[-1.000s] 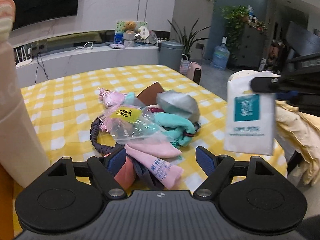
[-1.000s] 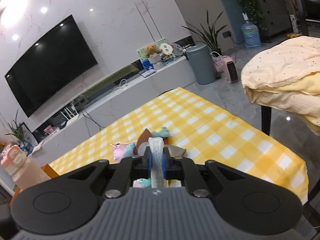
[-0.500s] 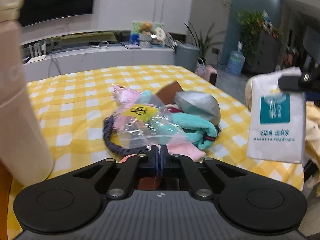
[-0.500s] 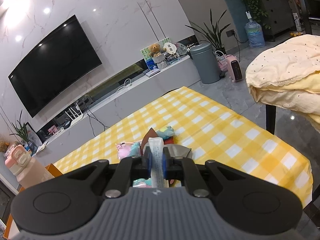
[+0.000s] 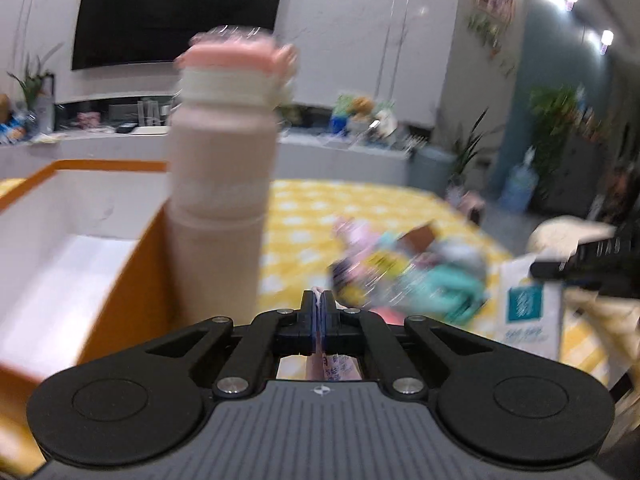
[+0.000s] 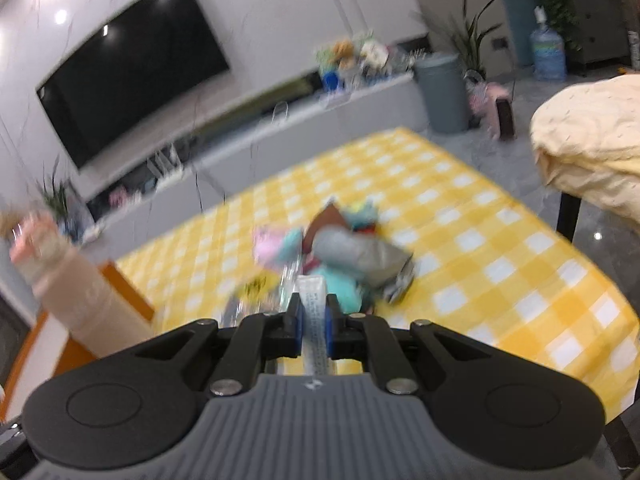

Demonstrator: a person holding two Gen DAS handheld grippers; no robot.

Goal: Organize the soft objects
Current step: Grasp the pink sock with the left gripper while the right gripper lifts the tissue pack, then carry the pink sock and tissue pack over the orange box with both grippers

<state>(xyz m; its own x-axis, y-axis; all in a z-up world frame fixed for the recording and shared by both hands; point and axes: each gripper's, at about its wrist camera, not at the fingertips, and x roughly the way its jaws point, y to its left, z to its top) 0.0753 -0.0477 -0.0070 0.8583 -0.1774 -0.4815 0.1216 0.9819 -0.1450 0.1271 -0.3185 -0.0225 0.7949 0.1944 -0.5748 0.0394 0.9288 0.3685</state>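
So the left tool (image 5: pixel 321 312) is clenched on a thin pink cloth item (image 5: pixel 320 362) — it's hanging down between the blue pads, with some printing on it that's too blurry to read. The right tool (image 6: pixel 313 326) is gripping a white packet (image 6: pixel 314 320) edge-on, and from the left wrist view that same packet is dangling off to the right, past the desk edge. The rest of the soft stuff is sitting in a pile (image 6: pixel 340 252) mid-desk on the yellow checked cloth (image 6: pixel 480 240): something grey, something teal, a pink bit, a clear bag with a yellow label. The orange box (image 5: pixel 80 240) with the white inside is sitting at the left end, and a tall pink bottle (image 5: pixel 220 200) is standing right against its wall. My guess is the cloth is heading into that box. If so, I'd be lifting it high enough that the hanging end isn't dragging over the rim, and swinging wide of the bottle — it's tall and looks easy to tip. I'd also be getting the tool well over the white interior before letting go, since limp fabric tends to drape over an edge. Both views are pretty blurry, so finer detail is a no-go.
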